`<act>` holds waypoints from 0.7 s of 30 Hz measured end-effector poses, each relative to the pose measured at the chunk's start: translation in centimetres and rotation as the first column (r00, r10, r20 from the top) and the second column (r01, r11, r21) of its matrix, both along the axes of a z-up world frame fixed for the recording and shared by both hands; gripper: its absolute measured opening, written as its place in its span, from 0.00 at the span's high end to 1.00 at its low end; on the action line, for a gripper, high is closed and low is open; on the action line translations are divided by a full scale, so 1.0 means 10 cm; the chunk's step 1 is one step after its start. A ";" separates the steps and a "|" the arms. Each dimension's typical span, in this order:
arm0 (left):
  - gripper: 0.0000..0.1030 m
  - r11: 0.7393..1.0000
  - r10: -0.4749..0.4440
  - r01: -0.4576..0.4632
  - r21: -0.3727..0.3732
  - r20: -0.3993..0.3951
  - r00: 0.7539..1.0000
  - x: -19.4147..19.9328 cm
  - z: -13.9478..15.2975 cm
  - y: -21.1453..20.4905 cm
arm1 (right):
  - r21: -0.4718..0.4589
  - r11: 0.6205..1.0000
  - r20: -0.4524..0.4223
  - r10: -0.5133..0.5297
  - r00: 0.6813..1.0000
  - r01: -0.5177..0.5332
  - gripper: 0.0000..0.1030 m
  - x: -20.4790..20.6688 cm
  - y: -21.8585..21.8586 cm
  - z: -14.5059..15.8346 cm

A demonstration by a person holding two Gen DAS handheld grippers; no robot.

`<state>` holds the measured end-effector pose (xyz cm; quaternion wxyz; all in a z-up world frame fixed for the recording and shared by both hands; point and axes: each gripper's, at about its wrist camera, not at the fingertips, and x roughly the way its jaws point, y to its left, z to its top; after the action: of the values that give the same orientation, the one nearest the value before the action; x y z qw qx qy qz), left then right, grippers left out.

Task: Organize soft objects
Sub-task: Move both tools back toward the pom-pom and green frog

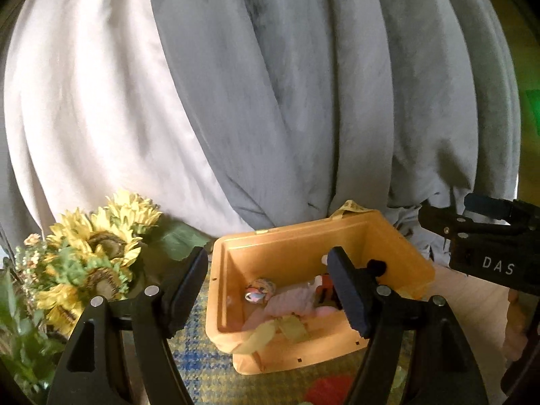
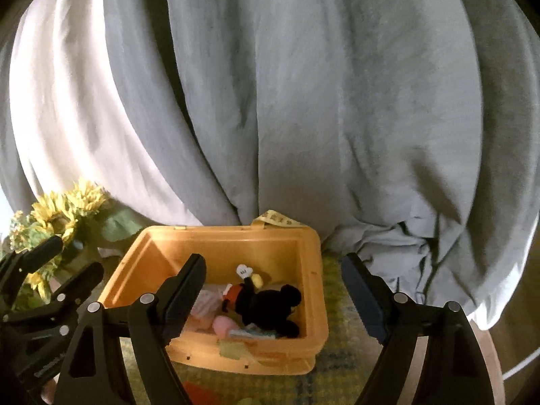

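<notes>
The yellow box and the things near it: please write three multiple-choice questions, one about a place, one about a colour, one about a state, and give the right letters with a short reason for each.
1. Where does the black mouse plush lie?
A. on the curtain
B. inside the yellow box
C. among the sunflowers

2. What colour are the petals of the sunflowers?
A. yellow
B. purple
C. white

3. In what state are the two grippers?
A. both open and empty
B. both shut on a toy
C. left one shut on the box rim

Answers:
1 B: the black mouse plush rests within the walls of the yellow box, beside pink soft items.
2 A: the sunflowers show yellow petals around brown centres.
3 A: the left gripper and the right gripper each have fingers spread wide, nothing between them.
</notes>
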<state>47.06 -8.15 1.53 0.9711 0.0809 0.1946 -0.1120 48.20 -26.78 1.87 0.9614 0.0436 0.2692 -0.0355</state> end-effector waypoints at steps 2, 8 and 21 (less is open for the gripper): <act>0.29 1.000 0.000 0.000 -0.006 0.007 1.000 -0.11 0.01 0.02 | 0.000 1.000 0.014 0.003 1.000 -0.003 0.19 -0.12 0.01 0.02; 0.28 1.000 0.016 -0.016 -0.017 0.031 0.999 -0.36 -0.02 0.06 | -0.004 1.000 0.058 0.001 0.998 -0.001 0.19 -0.44 0.04 0.03; 0.28 1.000 0.016 -0.016 -0.026 0.025 1.000 -0.80 -0.26 0.08 | -0.006 0.999 0.048 0.032 0.998 -0.032 0.19 -0.87 0.09 -0.17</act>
<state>39.02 -7.36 -1.11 0.9753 0.0683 0.1814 -0.1058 39.51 -25.89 0.17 0.9682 0.0374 0.2465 -0.0198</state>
